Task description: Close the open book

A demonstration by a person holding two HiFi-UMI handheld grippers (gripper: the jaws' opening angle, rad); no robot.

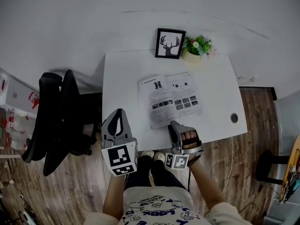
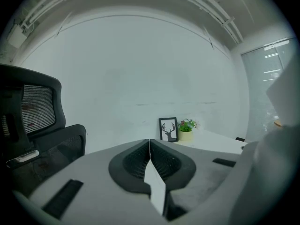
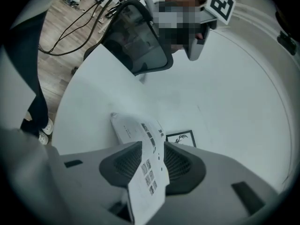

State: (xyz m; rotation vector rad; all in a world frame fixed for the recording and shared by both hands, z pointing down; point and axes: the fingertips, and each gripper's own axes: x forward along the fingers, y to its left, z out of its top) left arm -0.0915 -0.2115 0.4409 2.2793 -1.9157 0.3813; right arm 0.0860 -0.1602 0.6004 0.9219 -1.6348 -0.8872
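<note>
The open book (image 1: 169, 100) is a thin white booklet lying spread on the white table (image 1: 126, 74), printed pages up. My right gripper (image 1: 174, 124) is at the booklet's near right corner, by the table's front edge. In the right gripper view a printed page (image 3: 151, 179) of the booklet (image 3: 129, 125) rises between the jaws of my right gripper (image 3: 153, 146), which stand apart without pinching it. My left gripper (image 1: 120, 111) hovers over the table's near left corner, left of the booklet. Its jaws meet at the tips (image 2: 149, 142) with nothing held.
A framed deer picture (image 1: 169, 43) and a small potted plant (image 1: 197, 46) stand at the table's far edge. A black office chair (image 1: 56, 116) is left of the table. A round cable hole (image 1: 234, 117) sits near the right front corner. The person's feet (image 1: 153, 156) are under the front edge.
</note>
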